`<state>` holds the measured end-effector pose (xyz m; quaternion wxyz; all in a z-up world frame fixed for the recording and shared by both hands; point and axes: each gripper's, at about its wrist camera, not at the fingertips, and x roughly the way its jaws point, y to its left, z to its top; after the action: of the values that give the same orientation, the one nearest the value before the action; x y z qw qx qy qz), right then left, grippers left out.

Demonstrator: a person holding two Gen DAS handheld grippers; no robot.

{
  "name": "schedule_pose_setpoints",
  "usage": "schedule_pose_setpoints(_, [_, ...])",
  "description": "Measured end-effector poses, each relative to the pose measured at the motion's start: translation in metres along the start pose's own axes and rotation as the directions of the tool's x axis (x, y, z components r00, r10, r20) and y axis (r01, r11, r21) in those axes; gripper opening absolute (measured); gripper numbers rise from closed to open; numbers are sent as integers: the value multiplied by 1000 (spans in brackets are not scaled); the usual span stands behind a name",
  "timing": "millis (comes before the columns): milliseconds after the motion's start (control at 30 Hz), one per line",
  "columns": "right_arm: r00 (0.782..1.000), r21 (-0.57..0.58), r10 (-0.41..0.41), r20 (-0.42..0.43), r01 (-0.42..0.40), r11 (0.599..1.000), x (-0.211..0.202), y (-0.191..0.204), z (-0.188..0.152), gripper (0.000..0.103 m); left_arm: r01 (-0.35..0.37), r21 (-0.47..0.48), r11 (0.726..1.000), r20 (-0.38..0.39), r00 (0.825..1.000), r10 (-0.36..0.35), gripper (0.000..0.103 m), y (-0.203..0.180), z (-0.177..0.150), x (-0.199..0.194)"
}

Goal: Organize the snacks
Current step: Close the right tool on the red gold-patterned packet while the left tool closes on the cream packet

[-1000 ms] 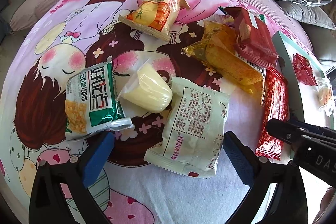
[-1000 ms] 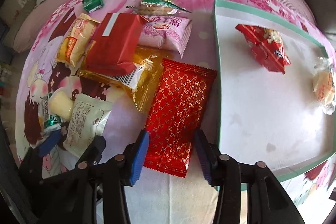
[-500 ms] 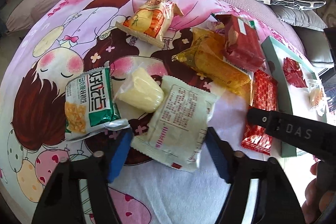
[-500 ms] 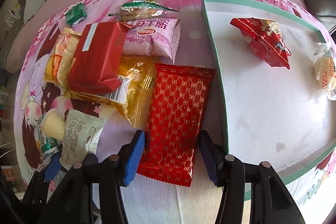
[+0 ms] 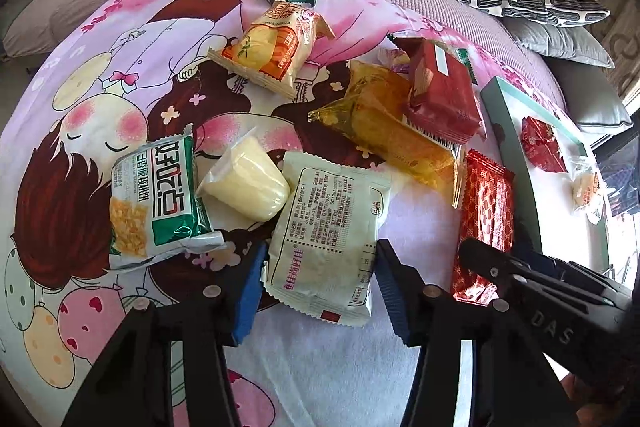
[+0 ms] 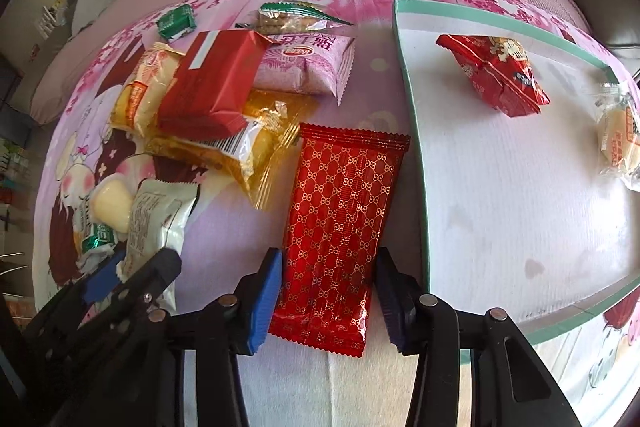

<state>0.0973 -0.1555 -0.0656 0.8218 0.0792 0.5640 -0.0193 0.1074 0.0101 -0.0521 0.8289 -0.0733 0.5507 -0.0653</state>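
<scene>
while both grippers point down at a cartoon-printed sheet (image 5: 120, 75), the largest thing seen is a white tray (image 6: 520, 211) with a teal rim, lying just right of the right gripper (image 6: 326, 293). between the left gripper (image 5: 318, 281) fingers a cream packet (image 5: 328, 227) is set, back side up with small print too fine to read, its long axis running away from the fingers; the jaws are closing, both pads at its edges. between the right gripper's fingers the near end of a red packet (image 6: 340, 223) with a gold linked pattern is set, long axis also running away; the jaws are closing, and contact cannot be told. beyond the left finger a green-and-white packet (image 5: 156, 195) with large chinese characters is seen. "das" is read on the right gripper's body.
</scene>
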Motion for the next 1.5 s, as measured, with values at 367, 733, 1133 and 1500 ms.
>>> schedule_pose_setpoints(367, [990, 6, 118, 83, -119, 993, -24, -19, -17, 48, 8, 7, 1000, 17, 1000, -8, 54, -3, -1, -9])
schedule_pose_setpoints(733, [969, 0, 201, 145, -203, 979, -42, -31, -13, 27, -38, 11, 999, 69, 997, 37, 54, -8, 1, -25])
schedule_pose_setpoints(1133, [979, 10, 191, 77, -192, 981, -16, -24, -7, 54, -83, 33, 996, 51, 995, 81, 54, -12, 0, -20])
schedule_pose_setpoints(1500, [996, -110, 23, 90, -13, 994, 6, 21, -6, 63, -112, -2, 994, 43, 993, 112, 54, 3, 0, -17])
